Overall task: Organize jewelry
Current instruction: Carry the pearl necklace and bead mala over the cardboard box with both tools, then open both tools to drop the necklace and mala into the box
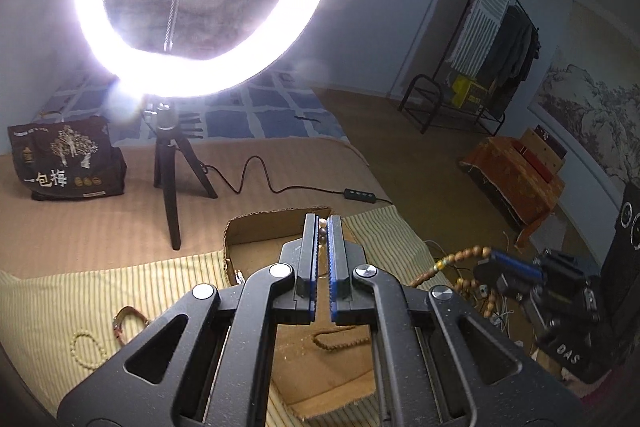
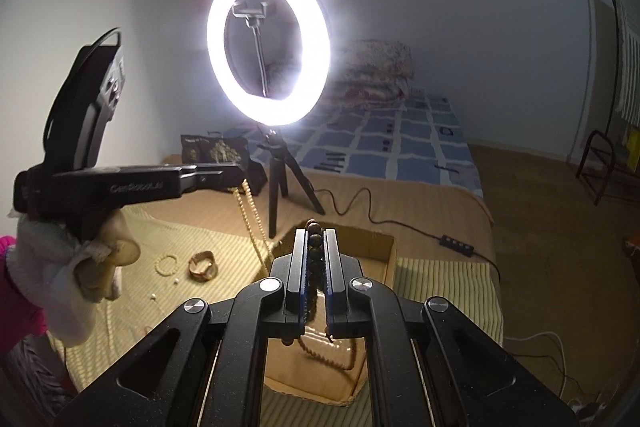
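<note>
Both hand-held grippers clamped on beads over the cardboard box (image 2: 372, 247) at lower centre: left hand-held gripper (image 1: 322, 227) pinches the pale strand (image 2: 252, 219), right hand-held gripper (image 2: 314, 233) the dark bead string (image 2: 314, 251); I'd worry dangling loops snag the box rim or tangle together.

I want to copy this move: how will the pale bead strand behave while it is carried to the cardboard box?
Probably floppy: the pale bead strand hangs limp below the left tool. It may swing, since its lower end hangs free. It seems light, as only a closed tip pinch holds it beside the cardboard box.
</note>
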Demonstrator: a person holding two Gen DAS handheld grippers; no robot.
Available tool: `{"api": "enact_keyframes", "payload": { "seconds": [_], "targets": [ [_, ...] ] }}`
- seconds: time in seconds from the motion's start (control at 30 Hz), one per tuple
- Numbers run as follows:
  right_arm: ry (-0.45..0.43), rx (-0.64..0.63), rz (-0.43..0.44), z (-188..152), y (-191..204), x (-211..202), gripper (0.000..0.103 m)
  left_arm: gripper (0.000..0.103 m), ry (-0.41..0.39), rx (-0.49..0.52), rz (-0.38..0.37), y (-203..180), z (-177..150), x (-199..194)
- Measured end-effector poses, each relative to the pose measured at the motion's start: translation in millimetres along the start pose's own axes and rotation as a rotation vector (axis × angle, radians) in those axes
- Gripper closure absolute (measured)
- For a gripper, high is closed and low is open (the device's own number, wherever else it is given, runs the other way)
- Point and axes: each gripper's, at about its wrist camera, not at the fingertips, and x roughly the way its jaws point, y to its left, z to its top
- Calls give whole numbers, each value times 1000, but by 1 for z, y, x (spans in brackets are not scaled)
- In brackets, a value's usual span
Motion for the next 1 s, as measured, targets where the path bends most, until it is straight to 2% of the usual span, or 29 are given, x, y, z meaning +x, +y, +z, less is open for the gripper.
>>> {"api": "enact_keyframes", "payload": {
  "seconds": [0.57,0.9,0.93,0.97,1.0],
  "targets": [
    [136,61,31,-40,-17,58,98,101,132,-6,55,27,-20,91],
    [235,131,37,-61,-24,82,98,101,171,-7,94,36,-31,108],
    [240,138,35,-62,-25,83,94,100,174,-8,95,36,-32,107],
    [244,144,31,-63,-25,83,85,97,178,-8,98,37,-32,107],
    [250,153,21,-65,-27,83,80,89,178,-8,101,37,-33,107]
  ]
}}
